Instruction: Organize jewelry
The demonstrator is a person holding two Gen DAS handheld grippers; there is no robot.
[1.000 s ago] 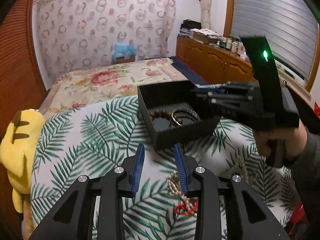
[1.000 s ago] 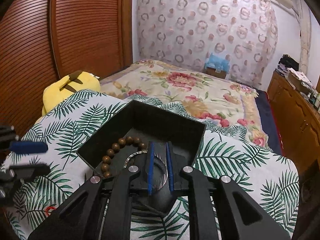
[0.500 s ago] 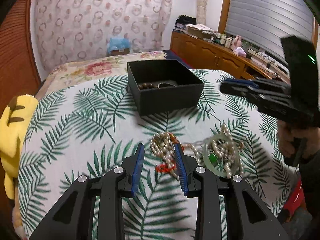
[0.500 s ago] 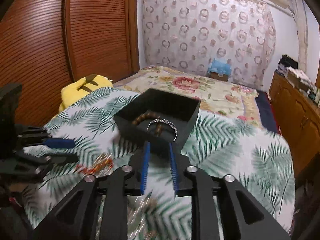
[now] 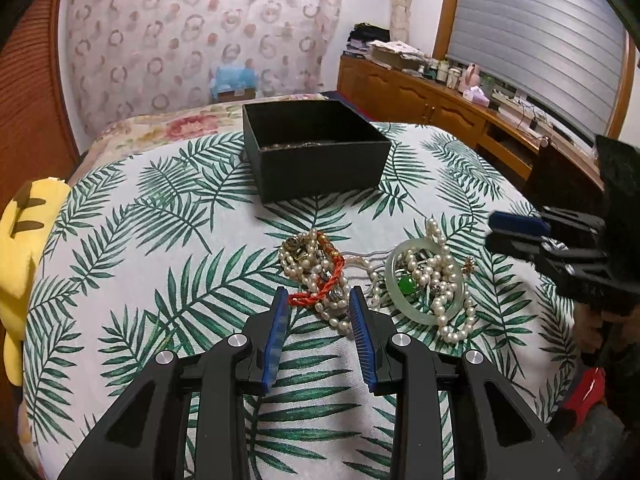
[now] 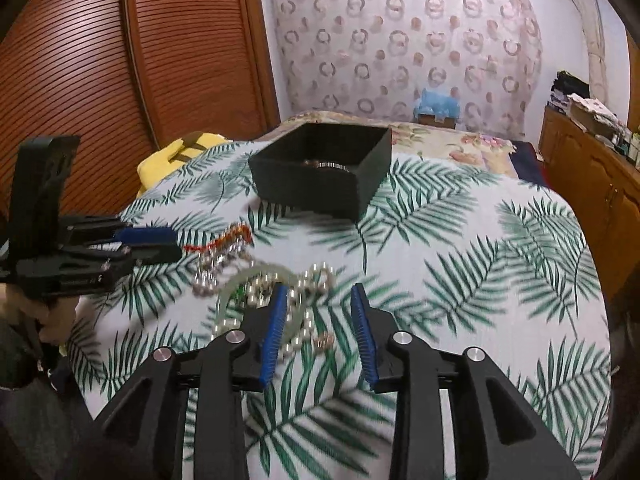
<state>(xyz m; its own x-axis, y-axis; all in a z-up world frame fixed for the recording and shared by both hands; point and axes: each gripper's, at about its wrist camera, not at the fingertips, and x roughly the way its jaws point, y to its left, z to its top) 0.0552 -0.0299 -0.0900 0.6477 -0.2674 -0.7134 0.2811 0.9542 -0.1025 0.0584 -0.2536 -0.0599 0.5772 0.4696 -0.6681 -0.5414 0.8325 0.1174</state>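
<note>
Left wrist view: my left gripper [image 5: 318, 312] hovers with its blue-padded fingers spread and empty, flanking the near end of a tangled heap of white pearl strands and a red braided cord [image 5: 316, 276]. This heap lies on the leaf-print cloth [image 5: 160, 240] toward the near edge, just left of a pale green jade bangle [image 5: 426, 280] that rings more pearls and a small green stone. The square black cardboard box [image 5: 316, 148] stands well apart, toward the far edge, with a beaded bracelet and a metal bangle only just visible inside.

Right wrist view: my right gripper [image 6: 320, 316] is likewise released and holding nothing, its left finger overlapping the jade bangle [image 6: 236, 280]; motion blur smears the pearls.

Handling, as I judge it: the strands are light, limp and slippery, and likely to snag on each other, so lifting one may drag its neighbours. I would pinch the red cord at a bunched loop. The bangle is rigid, smooth and breakable; I would take it across the rim.

Change over one second: my right gripper, then narrowed over the metal bangle inside the box, has withdrawn to the jewelry pile and opened. My left gripper has backed away from the box, bringing the whole pile into view.
</note>
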